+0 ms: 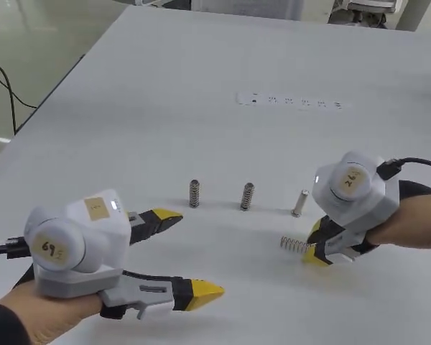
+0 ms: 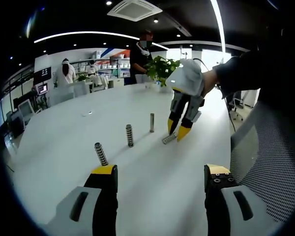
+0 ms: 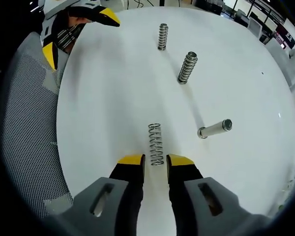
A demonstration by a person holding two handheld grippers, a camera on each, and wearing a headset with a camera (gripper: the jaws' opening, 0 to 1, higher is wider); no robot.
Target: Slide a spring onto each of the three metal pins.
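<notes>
jaws spread wide and holding nothing, the left claw point(image 1: 199, 251) lies level just over the white table point(image 1: 165, 108), held from behind by the left hand point(image 1: 36, 313). the right hand point(image 1: 409, 223) tilts the right claw point(image 3: 155, 160) down at the tabletop, jaws narrow, tips flanking the near end of the loose spring point(image 3: 156, 142), which lies flat. beyond its tips to the right stands the bare pin point(image 3: 215, 129). farther ahead is the first sprung pin point(image 3: 187, 67), then the second sprung pin point(image 3: 162, 36).
</notes>
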